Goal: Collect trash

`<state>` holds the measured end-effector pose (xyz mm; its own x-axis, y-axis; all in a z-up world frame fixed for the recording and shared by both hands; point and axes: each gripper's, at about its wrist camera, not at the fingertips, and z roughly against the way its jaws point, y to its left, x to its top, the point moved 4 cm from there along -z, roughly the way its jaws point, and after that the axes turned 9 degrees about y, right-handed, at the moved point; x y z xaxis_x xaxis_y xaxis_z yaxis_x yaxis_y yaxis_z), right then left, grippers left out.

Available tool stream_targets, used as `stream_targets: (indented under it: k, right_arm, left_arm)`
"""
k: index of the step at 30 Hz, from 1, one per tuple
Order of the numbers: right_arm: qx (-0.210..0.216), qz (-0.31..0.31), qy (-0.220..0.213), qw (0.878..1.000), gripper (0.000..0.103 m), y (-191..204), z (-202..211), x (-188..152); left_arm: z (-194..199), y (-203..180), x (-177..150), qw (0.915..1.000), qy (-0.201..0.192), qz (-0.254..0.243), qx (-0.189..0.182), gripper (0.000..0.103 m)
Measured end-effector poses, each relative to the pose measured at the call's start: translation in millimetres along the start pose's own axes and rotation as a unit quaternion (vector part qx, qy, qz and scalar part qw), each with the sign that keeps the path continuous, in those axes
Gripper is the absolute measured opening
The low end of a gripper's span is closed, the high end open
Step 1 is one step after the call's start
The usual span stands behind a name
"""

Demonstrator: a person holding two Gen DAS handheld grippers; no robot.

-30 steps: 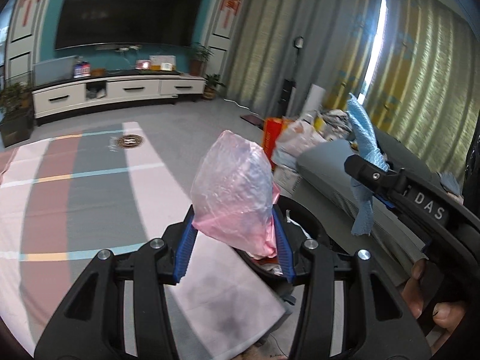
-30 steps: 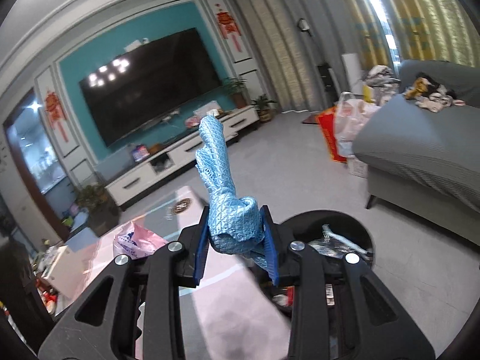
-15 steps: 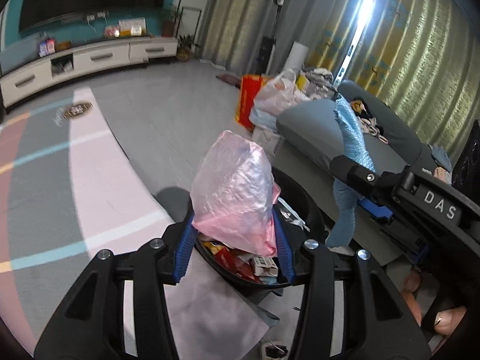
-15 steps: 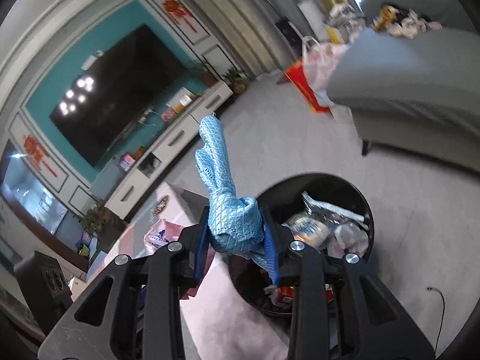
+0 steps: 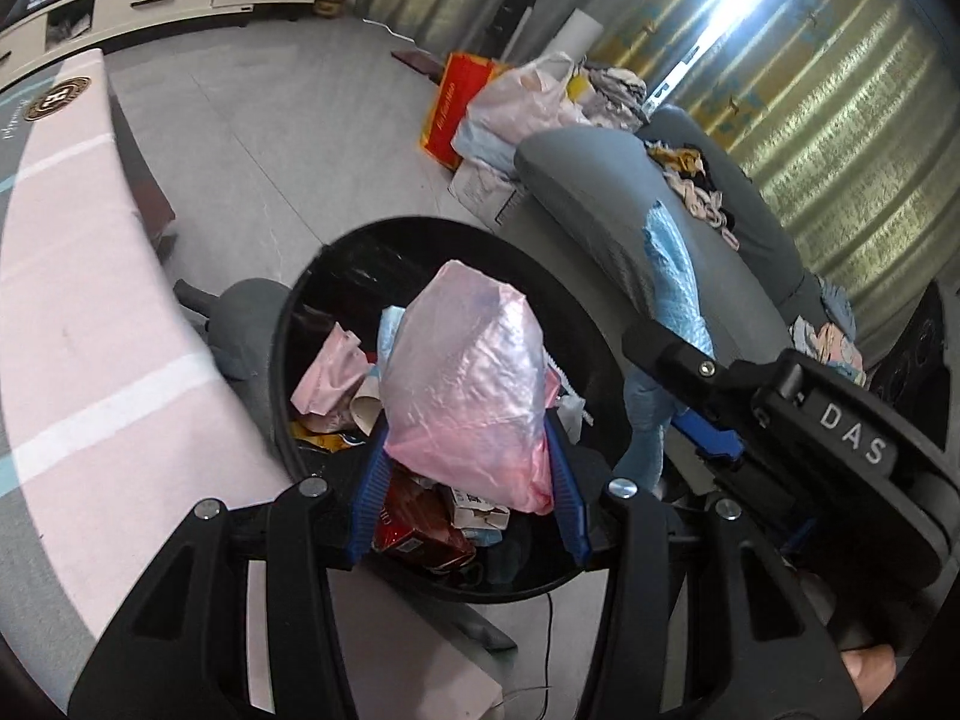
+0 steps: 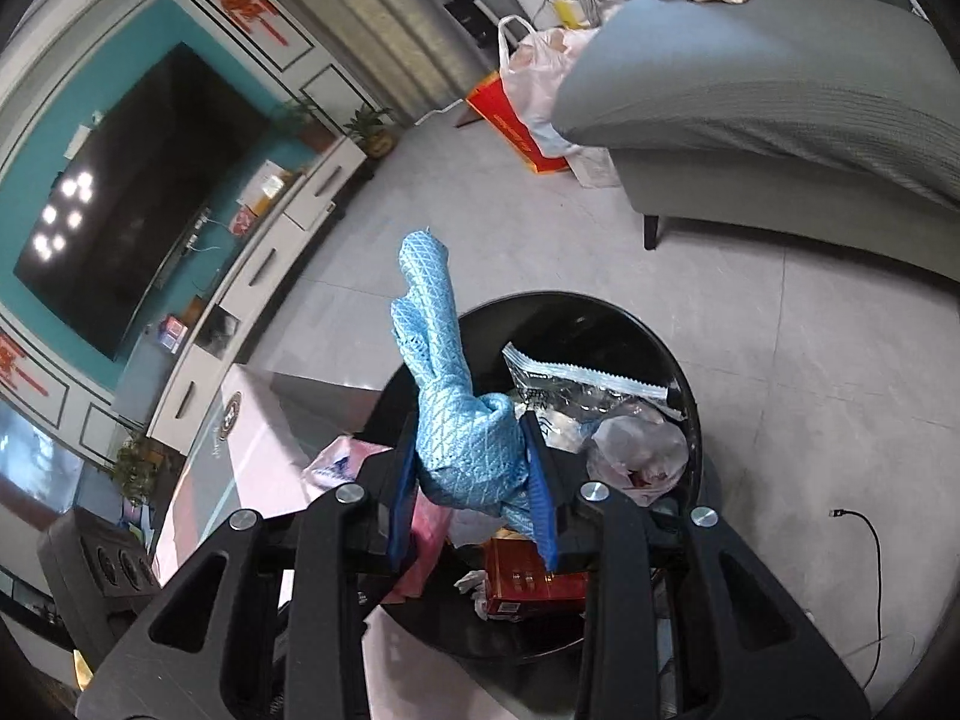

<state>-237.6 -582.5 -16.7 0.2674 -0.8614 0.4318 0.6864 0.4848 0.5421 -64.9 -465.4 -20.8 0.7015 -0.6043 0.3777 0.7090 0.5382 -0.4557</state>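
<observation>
A: Left gripper [image 5: 468,480] pinches pink bag [image 5: 468,384]; right gripper [image 6: 474,492] pinches blue cloth [image 6: 462,432]. Both over black bin [image 6: 672,354].

B: Bin's part full. Left: release both.

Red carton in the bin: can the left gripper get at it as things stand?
Probably not. The left gripper is shut on the pink plastic bag, which fills its jaws right above the red carton in the black trash bin.
</observation>
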Motion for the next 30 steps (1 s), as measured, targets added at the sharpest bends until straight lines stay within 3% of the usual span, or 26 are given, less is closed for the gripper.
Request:
stream_targets:
  k: [5, 9, 12, 19, 23, 30]
  right_arm:
    - [-0.039, 0.011, 0.000, 0.999, 0.033, 1.2, -4.2, -1.1]
    - [-0.038, 0.016, 0.003, 0.999, 0.033, 2.2, -4.9, -2.7]
    - [-0.049, 0.022, -0.002, 0.999, 0.034, 5.0, -2.9, -3.5]
    - [-0.064, 0.028, -0.027, 0.997, 0.063, 6.0, 10.8, -2.3]
    - [-0.082, 0.037, -0.056, 0.994, 0.076, 9.3, 26.4, -2.4]
    - [-0.109, 0.070, -0.093, 0.987, 0.098, 23.0, 58.7, -7.5]
  left_arm:
    - [-16.2, -1.2, -1.1, 0.9998, 0.017, -0.004, -0.001, 0.052]
    - [-20.8, 0.1, -0.3, 0.9996, 0.025, 0.010, -0.004, 0.056]
    - [-16.0, 0.8, -0.9, 0.9997, 0.019, 0.012, -0.002, 0.066]
    - [14.6, -1.9, -1.1, 0.9999, -0.012, 0.009, 0.003, 0.090]
    - [41.8, -5.6, -3.9, 0.9993, -0.035, -0.002, 0.013, 0.098]
    - [105.7, -20.7, -14.3, 0.9920, -0.101, -0.034, 0.067, 0.100]
